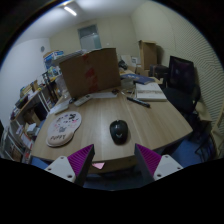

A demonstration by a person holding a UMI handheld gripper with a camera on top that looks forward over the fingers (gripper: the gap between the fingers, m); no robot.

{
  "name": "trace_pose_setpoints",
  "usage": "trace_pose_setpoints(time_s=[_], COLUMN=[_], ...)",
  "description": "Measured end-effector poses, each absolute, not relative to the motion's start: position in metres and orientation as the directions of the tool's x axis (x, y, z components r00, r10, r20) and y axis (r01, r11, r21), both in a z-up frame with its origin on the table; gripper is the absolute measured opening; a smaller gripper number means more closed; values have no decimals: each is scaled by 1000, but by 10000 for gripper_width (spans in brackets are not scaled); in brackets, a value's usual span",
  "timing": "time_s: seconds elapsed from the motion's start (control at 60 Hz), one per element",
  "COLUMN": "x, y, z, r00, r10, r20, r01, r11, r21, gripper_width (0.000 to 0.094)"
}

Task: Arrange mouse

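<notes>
A black computer mouse [119, 131] lies on the wooden table [150, 125], beyond my fingers and a little right of a round patterned mouse pad [66, 125]. The gripper [112, 161] is held high above the near table edge. Its two fingers stand wide apart with purple pads [150, 158] showing. Nothing is between them.
A large cardboard box [90, 70] stands at the back of the table. Papers and a notebook [147, 93] lie right of it. A small pink note [98, 164] sits at the near edge. A black office chair [183, 80] stands at the right, shelves [25, 110] at the left.
</notes>
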State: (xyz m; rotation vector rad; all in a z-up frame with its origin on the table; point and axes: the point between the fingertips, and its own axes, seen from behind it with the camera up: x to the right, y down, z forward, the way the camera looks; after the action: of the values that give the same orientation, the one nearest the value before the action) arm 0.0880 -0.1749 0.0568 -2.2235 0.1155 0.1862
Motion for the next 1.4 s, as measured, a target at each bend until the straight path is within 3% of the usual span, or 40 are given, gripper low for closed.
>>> trace_pose_setpoints(time_s=[0.183, 0.35, 0.5, 0.6, 0.65, 0.933, 1.033, 1.25, 1.317, 1.4], x=[93, 99, 106, 112, 109, 107, 97, -23, -71, -125], y=[-118, -75, -40, -33, -32, -34, -38, 2, 21, 40], z=[15, -13, -12, -10, -9, -14, 10, 145, 150, 125], r00=[997, 997, 999, 999, 999, 999, 999, 997, 996, 992], r10=[35, 24, 17, -28, -24, -22, -12, 57, 70, 100], r20=[-69, -72, -34, -22, -25, -49, -32, -56, -61, -77], r01=[-35, -46, -23, -31, -32, -53, -34, -34, -36, -37], r11=[-586, -571, -436, -358, -351, -499, -509, -330, -317, -357], r21=[-809, -820, -900, -933, -936, -865, -860, -943, -948, -933], gripper_width=[828, 833, 805, 687, 577, 374, 362, 360, 360, 358])
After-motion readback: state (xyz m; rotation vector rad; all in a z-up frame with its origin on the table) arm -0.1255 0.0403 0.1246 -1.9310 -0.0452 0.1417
